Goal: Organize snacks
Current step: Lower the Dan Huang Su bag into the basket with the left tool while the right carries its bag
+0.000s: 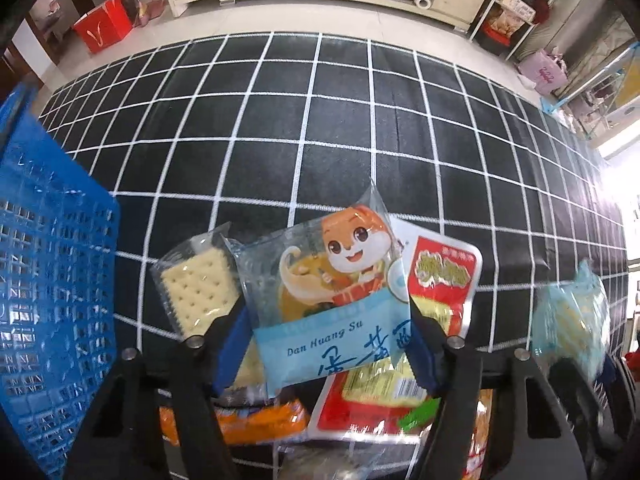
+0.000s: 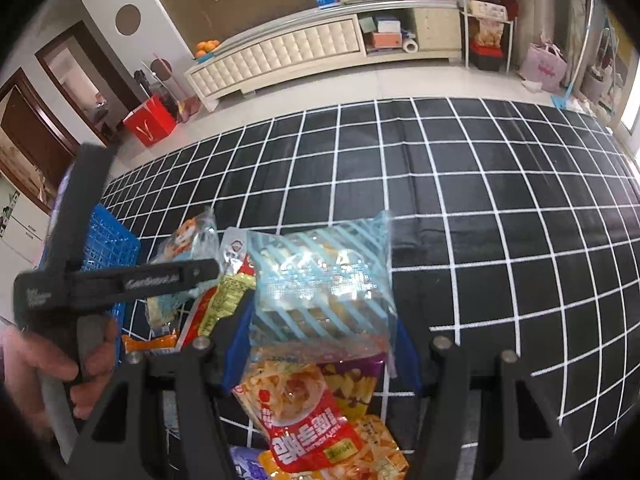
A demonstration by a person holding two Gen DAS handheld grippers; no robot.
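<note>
My left gripper (image 1: 326, 340) is shut on a blue-and-clear Dan Huang Su pastry packet (image 1: 328, 296) with a cartoon squirrel, held above the snack pile. My right gripper (image 2: 316, 344) is shut on a clear packet with pale blue stripes (image 2: 320, 284), also lifted; that packet shows blurred at the right of the left wrist view (image 1: 572, 312). A blue plastic basket (image 1: 52, 300) stands to the left. It also shows in the right wrist view (image 2: 108, 248), behind the left gripper's body.
Loose snacks lie on the black grid-pattern tablecloth (image 1: 340, 128): a cracker pack (image 1: 196, 292), a red packet (image 1: 440, 280), an orange packet (image 1: 256, 420), a red noodle-snack bag (image 2: 304, 416). A cabinet (image 2: 288, 56) stands across the floor.
</note>
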